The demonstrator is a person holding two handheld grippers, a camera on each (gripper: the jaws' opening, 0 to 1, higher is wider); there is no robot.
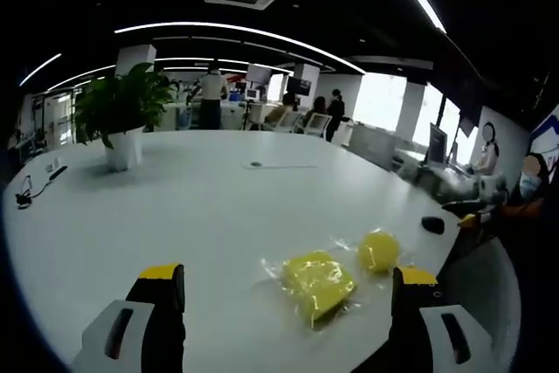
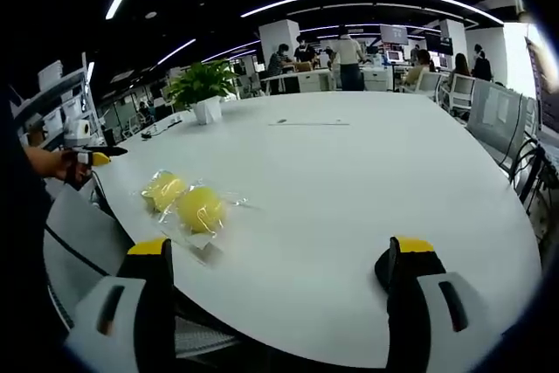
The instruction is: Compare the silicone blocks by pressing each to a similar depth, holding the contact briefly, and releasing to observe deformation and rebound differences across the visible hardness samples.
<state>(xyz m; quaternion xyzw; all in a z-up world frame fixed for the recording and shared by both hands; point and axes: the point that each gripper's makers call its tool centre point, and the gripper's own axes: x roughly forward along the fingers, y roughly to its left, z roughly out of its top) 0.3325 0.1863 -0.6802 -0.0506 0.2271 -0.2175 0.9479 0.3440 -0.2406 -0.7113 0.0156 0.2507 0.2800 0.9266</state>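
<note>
On the big white oval table (image 1: 210, 207), near its edge, lie two yellow silicone blocks, each in a clear crinkled plastic bag. From the left gripper view, the squarish yellow block (image 1: 318, 284) sits close ahead, between the two jaws and nearer the right one, and the rounder yellow block (image 1: 378, 251) lies just beside it, further off and to the right; their bags seem to touch, though whether the blocks themselves do cannot be told. The left gripper (image 1: 288, 290) has its black, yellow-tipped jaws spread wide apart, holding nothing and clear of both blocks. From the right gripper view, the table (image 2: 349, 181) stretches ahead and the same pair shows on the left: the rounder block (image 2: 202, 209) is nearer, the squarish one (image 2: 163, 189) just behind it. The right gripper (image 2: 281, 255) likewise has its jaws wide apart and empty, with both blocks to the left of the gap between them. Further back on the table stands a leafy green plant in a white pot (image 1: 121, 120), also seen in the right gripper view (image 2: 203, 89). Beyond the table, people stand and sit at desks in an open office under long curved ceiling lights.
</note>
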